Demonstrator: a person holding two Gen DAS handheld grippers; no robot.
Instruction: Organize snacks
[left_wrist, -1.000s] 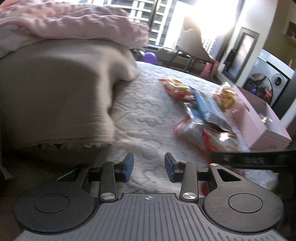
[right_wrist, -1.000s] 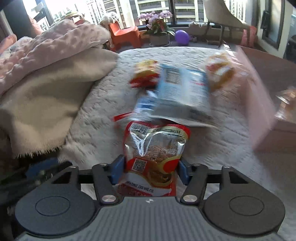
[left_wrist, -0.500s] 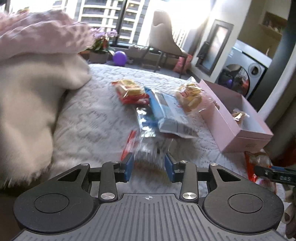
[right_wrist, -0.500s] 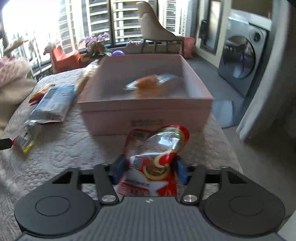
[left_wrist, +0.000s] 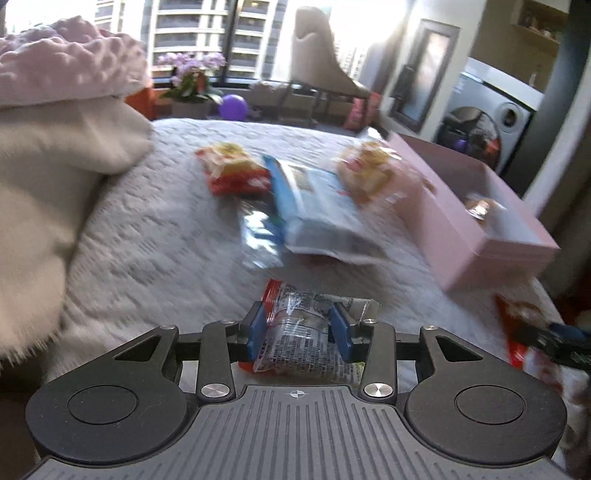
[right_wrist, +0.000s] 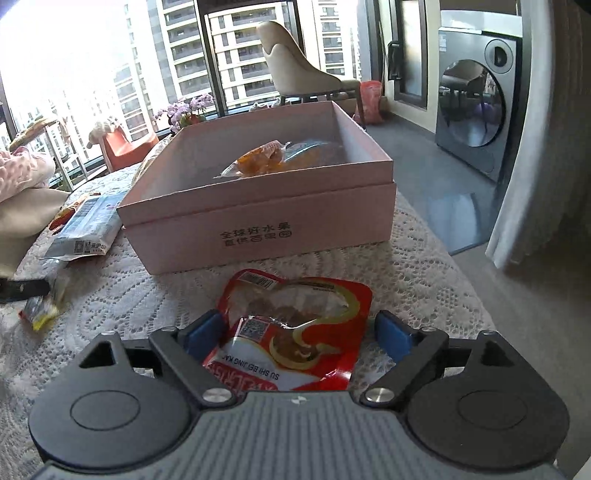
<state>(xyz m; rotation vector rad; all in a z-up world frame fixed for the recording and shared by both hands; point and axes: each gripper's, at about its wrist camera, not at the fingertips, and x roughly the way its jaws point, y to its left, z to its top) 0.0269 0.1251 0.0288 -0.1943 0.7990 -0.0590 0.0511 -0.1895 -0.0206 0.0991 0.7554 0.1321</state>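
Released since half a second ago, the red snack packet (right_wrist: 291, 332) now lies on the white quilted bedspread (right_wrist: 413, 280) between the widely spread jaws of the right gripper (right_wrist: 297, 332), just before the pink box (right_wrist: 266, 225). Meanwhile the left gripper (left_wrist: 299, 328) has closed on a clear-and-red snack packet (left_wrist: 306, 332), near the blue-and-white packet (left_wrist: 314, 206).

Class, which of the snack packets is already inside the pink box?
The clear-wrapped orange snack, lying inside the pink box. The other packets are outside it, on the bedspread or between gripper jaws.
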